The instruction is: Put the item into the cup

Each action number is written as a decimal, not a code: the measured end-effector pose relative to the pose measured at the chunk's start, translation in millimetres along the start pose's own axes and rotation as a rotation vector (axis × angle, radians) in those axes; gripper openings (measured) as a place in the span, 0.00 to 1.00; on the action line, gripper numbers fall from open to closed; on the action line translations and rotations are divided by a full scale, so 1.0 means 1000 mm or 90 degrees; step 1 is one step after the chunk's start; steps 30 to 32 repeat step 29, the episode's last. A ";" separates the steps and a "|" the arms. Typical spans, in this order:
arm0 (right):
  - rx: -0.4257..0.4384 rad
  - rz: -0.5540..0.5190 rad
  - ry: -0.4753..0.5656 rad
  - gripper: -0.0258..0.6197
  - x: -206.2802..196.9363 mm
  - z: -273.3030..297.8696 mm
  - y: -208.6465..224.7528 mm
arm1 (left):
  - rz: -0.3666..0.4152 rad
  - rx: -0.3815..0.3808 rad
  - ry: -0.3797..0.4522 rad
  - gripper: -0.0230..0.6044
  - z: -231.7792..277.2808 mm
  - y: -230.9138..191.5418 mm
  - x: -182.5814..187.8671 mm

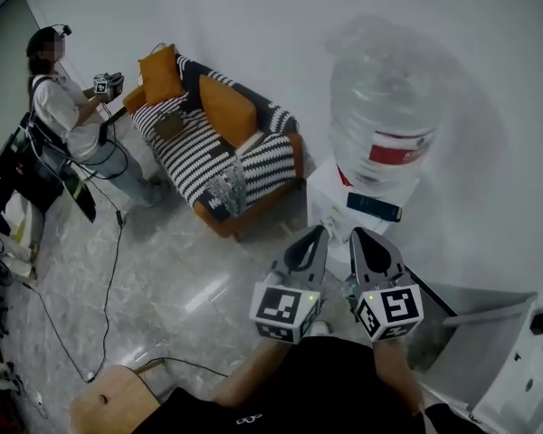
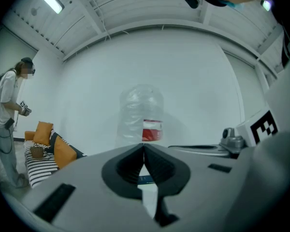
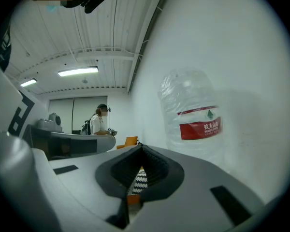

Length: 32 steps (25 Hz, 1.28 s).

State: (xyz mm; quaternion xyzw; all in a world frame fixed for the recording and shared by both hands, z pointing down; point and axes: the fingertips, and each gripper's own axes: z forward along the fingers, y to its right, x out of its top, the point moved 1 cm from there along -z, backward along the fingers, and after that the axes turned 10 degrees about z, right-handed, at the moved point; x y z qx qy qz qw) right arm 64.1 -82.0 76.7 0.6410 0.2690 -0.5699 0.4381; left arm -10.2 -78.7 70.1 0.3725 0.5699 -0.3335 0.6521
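Left gripper: we hold it up in front of us, just beside the other one. Its jaws are pressed together at the tips and nothing is between them.
Right gripper: its jaws are closed too, tip on tip, with nothing inside.
Where they point: both point at the big water bottle.
Water bottle: it is clear, has a red label and stands upside down on a white stand by the wall.
Sofa: it has black and white stripes and stands on the floor against the wall, left of the white stand.
Cushions: two orange cushions lean on the back of the sofa.
Cup and item: we cannot tell where they are. A small brown thing sits on the sofa seat near its left end, but it is too small for us to name.
Other person: stands by the left end of the sofa, with something in both hands.
Cable: a thin black one lies across the floor.
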 end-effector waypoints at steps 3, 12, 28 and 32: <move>-0.001 -0.004 0.002 0.05 0.001 0.001 0.001 | -0.002 -0.001 -0.003 0.06 0.001 -0.001 -0.002; 0.008 -0.017 -0.003 0.05 -0.001 0.007 -0.001 | -0.007 -0.001 -0.002 0.06 0.004 -0.004 -0.005; 0.013 -0.031 -0.009 0.05 -0.002 0.016 0.002 | -0.032 0.001 0.010 0.06 0.011 -0.011 -0.009; 0.013 -0.033 -0.009 0.05 -0.002 0.017 0.003 | -0.032 0.000 0.010 0.06 0.012 -0.011 -0.009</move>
